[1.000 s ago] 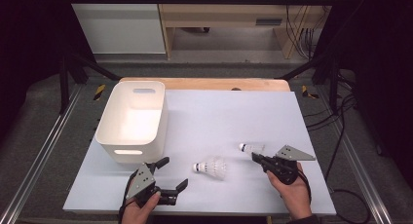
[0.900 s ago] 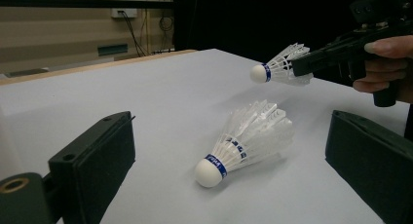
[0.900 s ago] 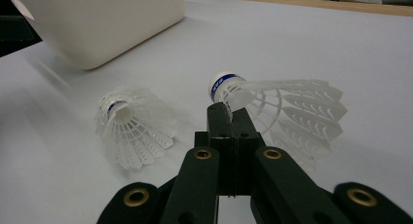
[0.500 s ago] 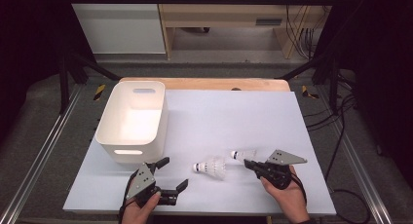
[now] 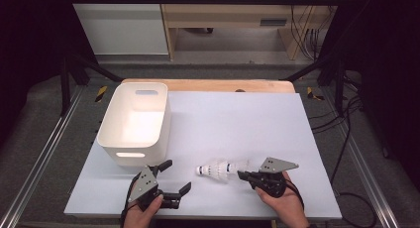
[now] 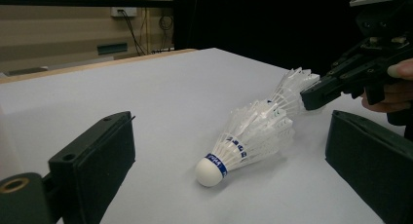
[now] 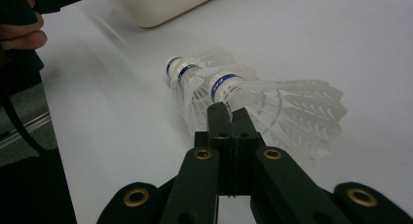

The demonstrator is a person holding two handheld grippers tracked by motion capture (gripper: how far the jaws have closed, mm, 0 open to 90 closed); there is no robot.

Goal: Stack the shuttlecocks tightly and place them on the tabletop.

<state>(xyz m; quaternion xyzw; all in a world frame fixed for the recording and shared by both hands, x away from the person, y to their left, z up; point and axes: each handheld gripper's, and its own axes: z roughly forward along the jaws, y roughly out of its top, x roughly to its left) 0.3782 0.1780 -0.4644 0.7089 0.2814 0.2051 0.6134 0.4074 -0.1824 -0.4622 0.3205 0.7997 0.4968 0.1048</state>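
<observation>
Just in front of the white bin [image 5: 133, 123], my right gripper [image 5: 242, 175] pinches one shuttlecock [image 7: 272, 104] by its feathers, nesting it into the stacked shuttlecocks [image 5: 214, 169]; my left gripper [image 5: 177, 177] gapes wide beside them. They look feather-light and fragile, so I'd grip the cork.

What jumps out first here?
Front and centre on the white table, the right hand-held gripper is shut on a shuttlecock by its feathers, its cork end nested into the lying stack of shuttlecocks. The left hand-held gripper waits open beside it, near the empty white bin at the left.
</observation>
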